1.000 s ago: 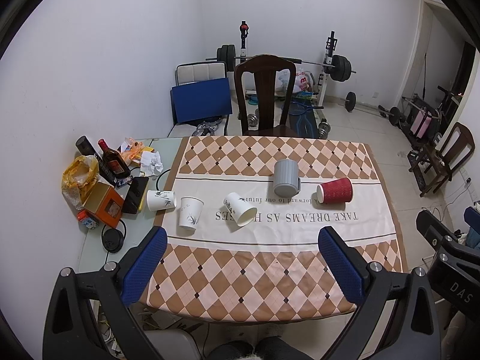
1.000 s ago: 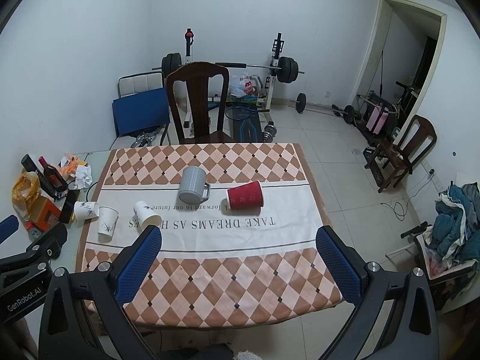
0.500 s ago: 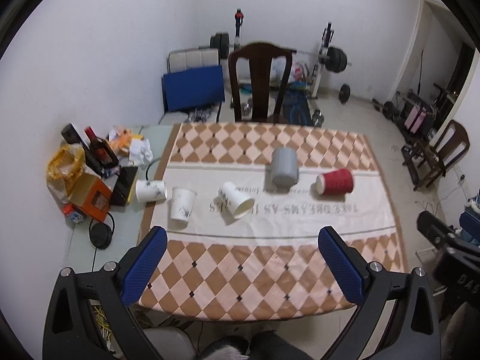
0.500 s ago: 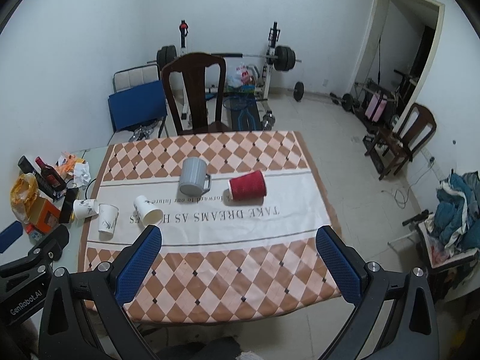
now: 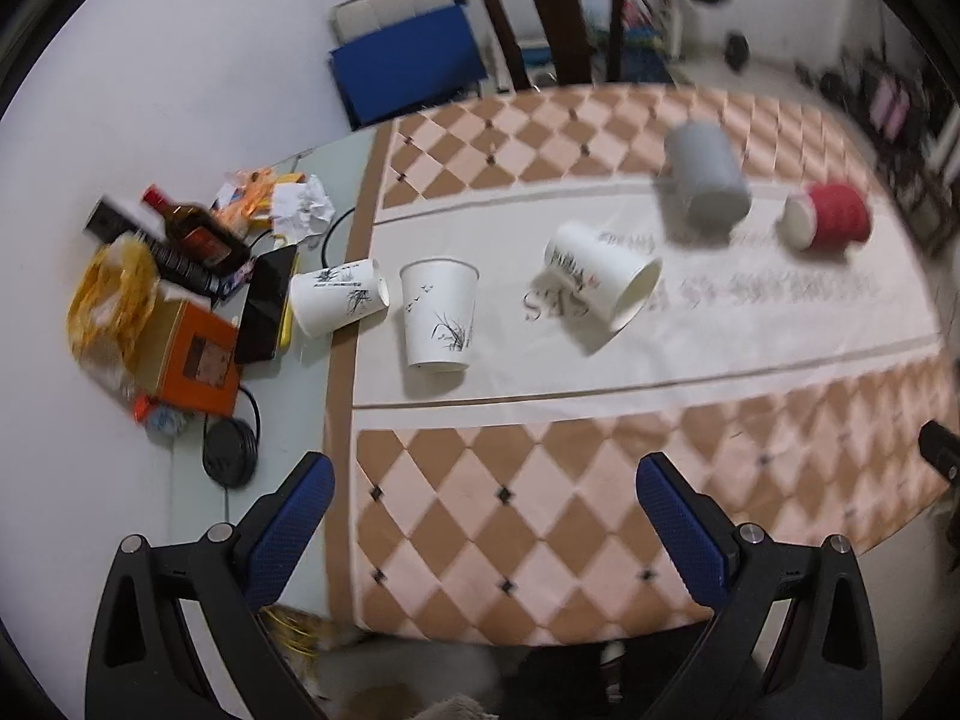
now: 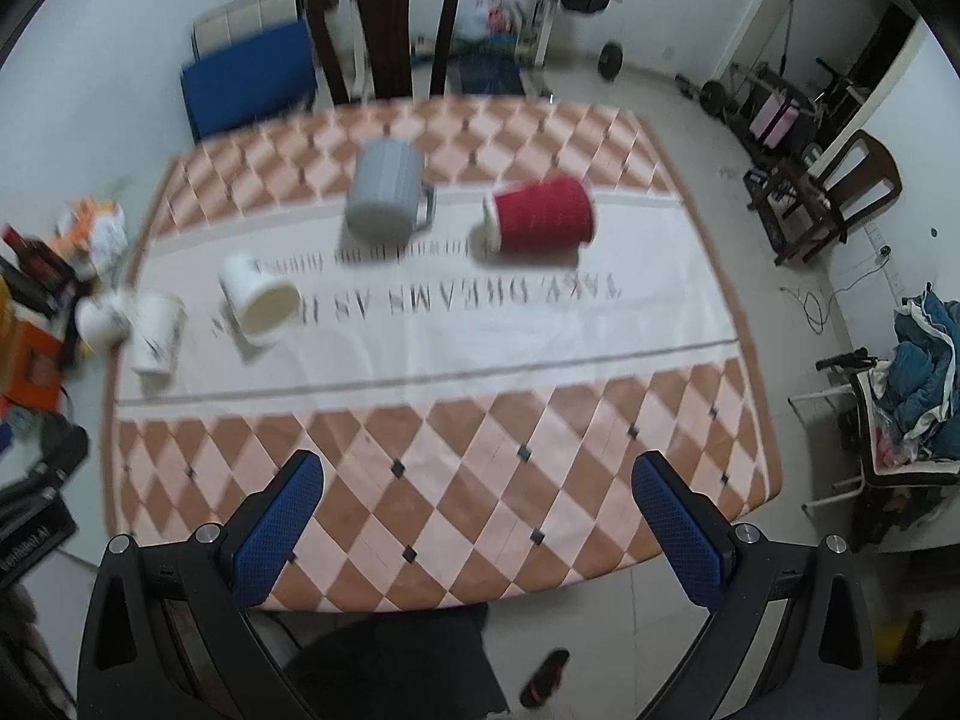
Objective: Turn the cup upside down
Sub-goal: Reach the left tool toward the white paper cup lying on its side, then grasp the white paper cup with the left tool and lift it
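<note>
You are at the approach step, left gripper [image 5: 483,513] and right gripper [image 6: 477,510] both spread wide and empty above the tablecloth's [image 5: 540,516] near edge; next, close on a tipped cup such as the red cup [image 6: 543,215] near its right edge

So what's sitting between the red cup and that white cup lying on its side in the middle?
The grey mug, set slightly further back, between the red cup and white cup; clearest in the right wrist view.

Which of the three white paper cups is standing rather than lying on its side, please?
The middle white cup, at the tablecloth's left edge, stands mouth up; the leftmost white cup and the larger white cup lie tipped over.
</note>
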`<state>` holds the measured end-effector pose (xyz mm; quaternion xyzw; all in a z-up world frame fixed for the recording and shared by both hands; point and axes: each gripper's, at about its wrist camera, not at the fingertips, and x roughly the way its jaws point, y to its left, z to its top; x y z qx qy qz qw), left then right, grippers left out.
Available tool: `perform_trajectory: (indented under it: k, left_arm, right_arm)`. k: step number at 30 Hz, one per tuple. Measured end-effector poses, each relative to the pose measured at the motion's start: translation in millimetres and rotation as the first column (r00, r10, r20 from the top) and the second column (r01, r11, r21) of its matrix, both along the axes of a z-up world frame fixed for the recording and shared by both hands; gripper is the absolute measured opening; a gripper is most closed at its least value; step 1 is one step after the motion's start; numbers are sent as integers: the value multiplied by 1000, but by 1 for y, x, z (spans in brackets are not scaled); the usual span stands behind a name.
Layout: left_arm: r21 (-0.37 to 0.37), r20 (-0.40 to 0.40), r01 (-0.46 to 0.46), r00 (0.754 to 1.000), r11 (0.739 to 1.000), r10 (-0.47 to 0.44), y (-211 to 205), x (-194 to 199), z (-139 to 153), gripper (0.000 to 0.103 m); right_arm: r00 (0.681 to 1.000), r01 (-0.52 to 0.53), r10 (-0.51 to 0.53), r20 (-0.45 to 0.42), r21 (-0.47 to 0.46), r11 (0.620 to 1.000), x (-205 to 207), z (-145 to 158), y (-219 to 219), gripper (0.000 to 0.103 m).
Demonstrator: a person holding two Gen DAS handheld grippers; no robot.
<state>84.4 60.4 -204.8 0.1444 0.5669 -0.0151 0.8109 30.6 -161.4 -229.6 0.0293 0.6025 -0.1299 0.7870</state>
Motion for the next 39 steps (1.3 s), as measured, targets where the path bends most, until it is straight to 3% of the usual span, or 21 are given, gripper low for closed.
perform_trajectory:
  k: [3, 6, 7, 10, 11, 12, 13, 14, 18, 19, 20, 23, 26, 28, 32, 34, 37, 39]
  left_arm:
    - [135, -25, 146, 989, 980, -144, -10, 15, -28, 102]
    - [280, -65, 330, 943, 902, -325, -24, 27, -52, 102]
    - [333, -87, 402, 914, 853, -397, -30, 29, -61, 102]
    - [468, -190, 625, 762, 625, -619, -51, 28, -89, 102]
    - [492, -233, 678, 707, 546, -668, -53, 29, -98, 102]
    - [506, -264, 709, 670, 492, -694, -54, 32, -104, 102]
    - [528, -310, 747, 613, 404, -727, -55, 33, -115, 96]
    - [542, -349, 771, 569, 335, -745, -56, 38, -123, 93]
    - [555, -441, 821, 429, 136, -788, -61, 55, -146, 91]
    - [554, -454, 826, 402, 101, -796, -63, 58, -150, 91]
    - [551, -474, 833, 354, 42, -806, -64, 61, -154, 91]
    - [540, -511, 839, 260, -70, -819, -71, 70, -166, 91]
    - [526, -533, 839, 197, -140, -822, -79, 78, -175, 91]
    - [516, -538, 841, 169, -164, -826, -85, 82, -178, 91]
    - [516, -552, 813, 74, -270, -831, -97, 91, -188, 91]
    - [510, -560, 802, 35, -311, -828, -103, 93, -191, 75]
    - [496, -565, 805, 15, -326, -825, -111, 95, -194, 60]
    - [496, -557, 806, 11, -322, -830, -116, 96, -194, 60]
  right_arm:
    - [997, -29, 28, -73, -13, 1000, 11, -33, 6, 103]
    - [989, -68, 64, -134, -21, 997, 25, -63, 8, 103]
    - [985, -82, 77, -155, -25, 996, 30, -72, 8, 103]
    - [972, -109, 102, -213, -23, 994, 46, -94, 3, 103]
    - [968, -113, 106, -228, -18, 993, 51, -99, 0, 103]
    - [964, -114, 106, -242, -16, 993, 56, -104, -2, 103]
    - [961, -111, 105, -255, -10, 994, 62, -109, -5, 103]
    - [959, -105, 101, -265, 0, 995, 68, -114, -10, 103]
    - [953, -70, 75, -292, 28, 997, 89, -127, -25, 103]
    - [952, -64, 70, -297, 32, 997, 94, -130, -29, 103]
    - [951, -59, 67, -300, 37, 998, 98, -132, -31, 103]
    - [947, -61, 71, -312, 40, 997, 113, -140, -36, 103]
    - [943, -75, 82, -322, 34, 997, 125, -145, -39, 103]
    - [941, -83, 87, -328, 26, 996, 132, -148, -41, 103]
    - [935, -92, 93, -343, 20, 996, 143, -155, -46, 103]
    - [933, -93, 93, -349, 19, 996, 147, -157, -50, 101]
    - [931, -96, 95, -353, 14, 995, 150, -158, -54, 101]
    - [931, -95, 93, -354, 11, 995, 152, -158, -56, 101]
